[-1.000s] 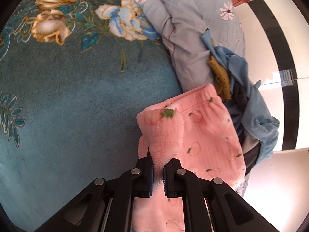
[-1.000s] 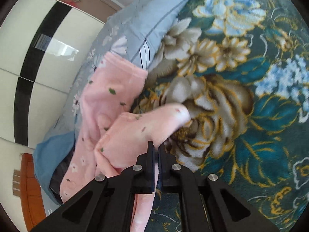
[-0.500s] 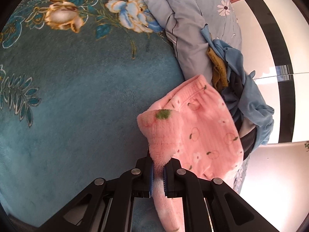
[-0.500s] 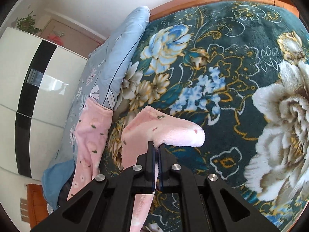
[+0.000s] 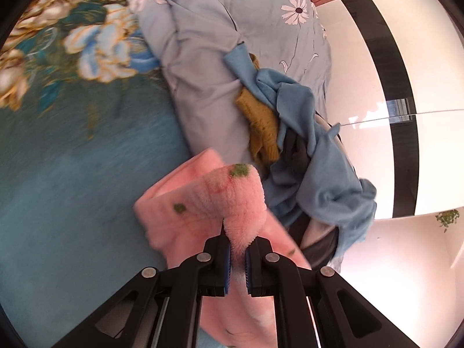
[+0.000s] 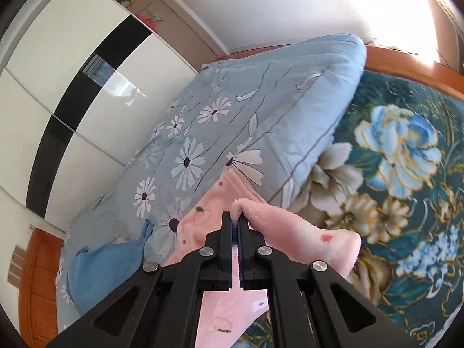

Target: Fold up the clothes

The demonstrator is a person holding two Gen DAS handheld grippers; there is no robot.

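Observation:
A fluffy pink garment (image 5: 200,214) with small green and red prints hangs over the teal floral blanket (image 5: 63,156). My left gripper (image 5: 237,246) is shut on a thick fold of it. In the right wrist view the same pink garment (image 6: 293,229) drapes from my right gripper (image 6: 236,226), which is shut on another edge of it. Both grips hold the cloth lifted off the bed, and the lower part of the garment drops out of sight below the fingers.
A light-blue daisy-print duvet (image 5: 220,37) (image 6: 240,133) lies bunched along the bed. A pile of clothes, blue cloth (image 5: 319,156) and a mustard knit (image 5: 261,121), sits beside it. White-and-black wardrobe doors (image 6: 72,84) stand behind; a wooden bed frame (image 6: 406,69) edges the blanket.
Both grippers have lifted and swung with the pink garment; the right view turned up toward the duvet and wardrobe, and the left moved closer to the clothes pile. The grips stayed shut.

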